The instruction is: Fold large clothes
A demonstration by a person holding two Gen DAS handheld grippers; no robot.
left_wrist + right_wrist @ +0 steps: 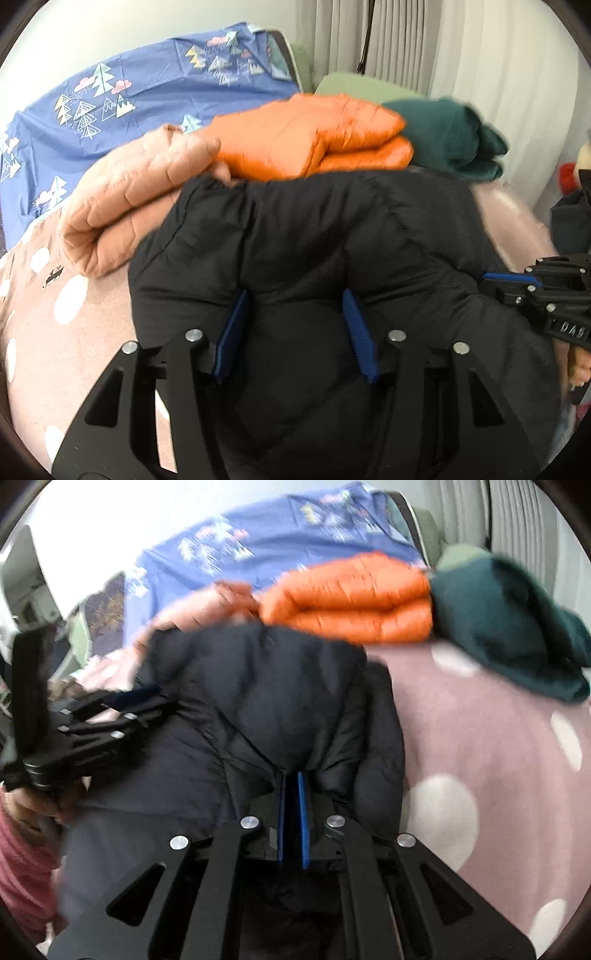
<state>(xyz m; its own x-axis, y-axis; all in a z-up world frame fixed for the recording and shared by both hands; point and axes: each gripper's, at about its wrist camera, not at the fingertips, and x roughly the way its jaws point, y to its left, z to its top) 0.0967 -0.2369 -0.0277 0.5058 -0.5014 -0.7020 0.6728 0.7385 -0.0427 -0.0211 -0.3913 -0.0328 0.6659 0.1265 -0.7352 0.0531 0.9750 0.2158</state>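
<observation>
A black puffer jacket (314,240) lies bunched on the pink dotted bedspread (74,332); it also fills the middle of the right wrist view (240,701). My left gripper (295,306) is open, its blue pads pressed down onto the jacket with padding bulging between them. My right gripper (293,775) is shut on a fold of the black jacket near its right edge. The right gripper shows at the right edge of the left wrist view (495,278). The left gripper shows at the left of the right wrist view (129,701).
Behind the jacket lie a folded peach quilted jacket (129,206), a folded orange puffer jacket (314,140) and a dark green fleece (450,136). A blue tree-print sheet (129,92) covers the back. Curtains (406,37) hang at the far right.
</observation>
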